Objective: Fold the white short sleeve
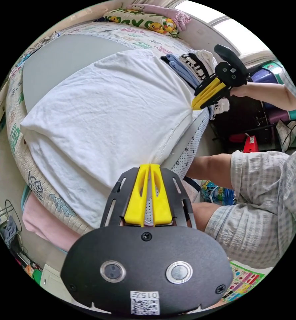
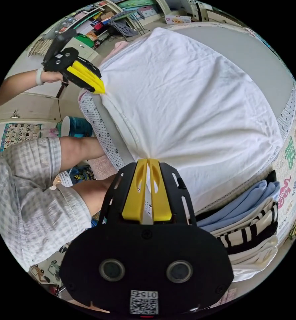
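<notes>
in the left gripper view, my left gripper (image 1: 149,165) has its yellow jaws pinched narrow on the near hem of the white short sleeve (image 1: 111,113), which lies spread over the grey board (image 1: 54,63) on the bed. my right gripper (image 2: 147,160) likewise clamps the same hem at another point, jaws nearly closed on the cloth. a stack of folded clothes (image 2: 251,226) sits just beside the shirt.
</notes>
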{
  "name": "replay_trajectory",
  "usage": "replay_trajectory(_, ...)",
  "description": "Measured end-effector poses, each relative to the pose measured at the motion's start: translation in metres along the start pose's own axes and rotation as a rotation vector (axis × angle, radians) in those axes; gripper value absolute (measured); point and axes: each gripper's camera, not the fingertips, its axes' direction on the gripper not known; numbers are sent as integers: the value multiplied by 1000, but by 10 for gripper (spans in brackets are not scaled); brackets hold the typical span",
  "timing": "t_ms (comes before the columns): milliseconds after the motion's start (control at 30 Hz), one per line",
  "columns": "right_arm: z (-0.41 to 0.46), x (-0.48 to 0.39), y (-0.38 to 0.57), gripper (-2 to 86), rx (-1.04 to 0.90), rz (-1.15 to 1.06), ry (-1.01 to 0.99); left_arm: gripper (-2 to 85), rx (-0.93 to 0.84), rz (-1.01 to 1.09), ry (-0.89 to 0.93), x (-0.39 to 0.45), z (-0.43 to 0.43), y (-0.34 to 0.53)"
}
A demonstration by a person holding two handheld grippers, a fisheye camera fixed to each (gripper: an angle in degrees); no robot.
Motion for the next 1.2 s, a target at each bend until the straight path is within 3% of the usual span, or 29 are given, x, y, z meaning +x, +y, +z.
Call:
replay_trajectory(233,-37,54,38,67,181,274,-183,41,49,-171,108,-38,-17,32)
replay_trajectory(400,-87,159,84,81,520,655,-265,67,347,-644,65,-144,-76,76)
replay_trajectory(600,-68,231,84,101,646,957,-380,95,517,-972,163,-240,-60,97)
replay_trajectory(833,-33,252,60,100,527,1020,-397,95,509,-1054,233,-286,-14,100)
replay_trajectory(1200,-17,250,67,7,518,1062,-352,8,469,-1049,306,-311,41,120)
